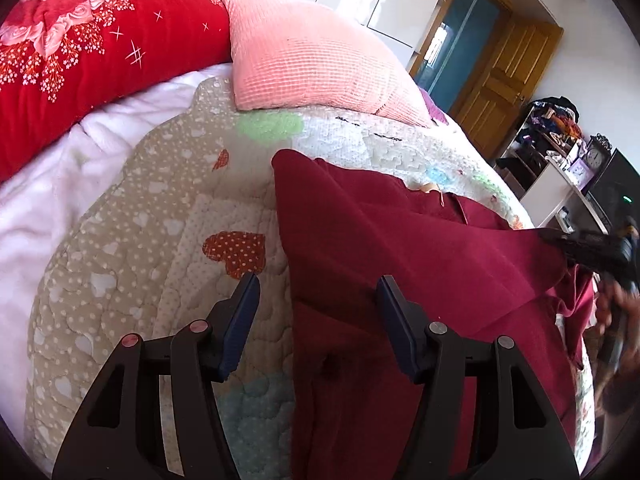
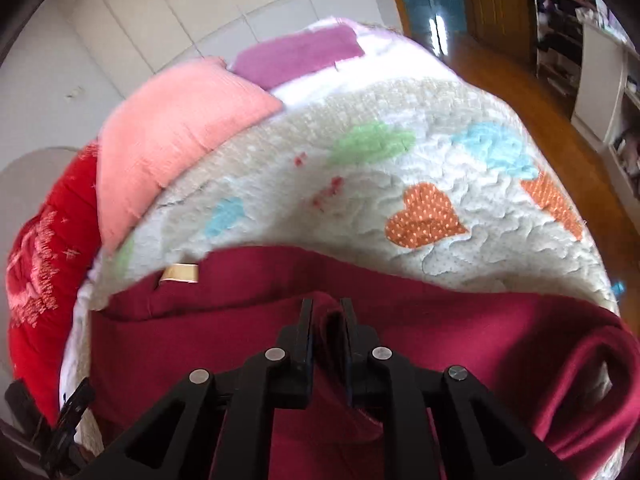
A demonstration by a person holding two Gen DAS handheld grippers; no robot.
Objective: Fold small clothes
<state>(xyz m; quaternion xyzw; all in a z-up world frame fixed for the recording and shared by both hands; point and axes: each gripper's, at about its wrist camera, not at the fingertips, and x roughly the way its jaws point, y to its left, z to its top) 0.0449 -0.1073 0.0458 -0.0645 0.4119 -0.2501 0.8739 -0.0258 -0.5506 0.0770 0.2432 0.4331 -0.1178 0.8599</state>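
Observation:
A dark red garment [image 1: 384,240] lies partly folded on the heart-patterned quilt [image 1: 160,220]. My left gripper [image 1: 318,292] is open and empty, its jaws straddling the garment's left edge just above the cloth. My right gripper [image 2: 327,310] is shut on a pinched fold of the dark red garment [image 2: 460,328] and holds that edge lifted. It also shows in the left wrist view [image 1: 580,246] at the right, pulling a flap of the cloth taut. A tan label [image 2: 180,272] shows at the garment's far left edge.
A pink pillow [image 1: 312,68] and a red floral blanket [image 1: 80,76] lie at the head of the bed. A white fleece sheet [image 1: 60,184] lies left of the quilt. Shelves [image 1: 560,148] and a wooden door [image 1: 504,76] stand beyond the bed's right side.

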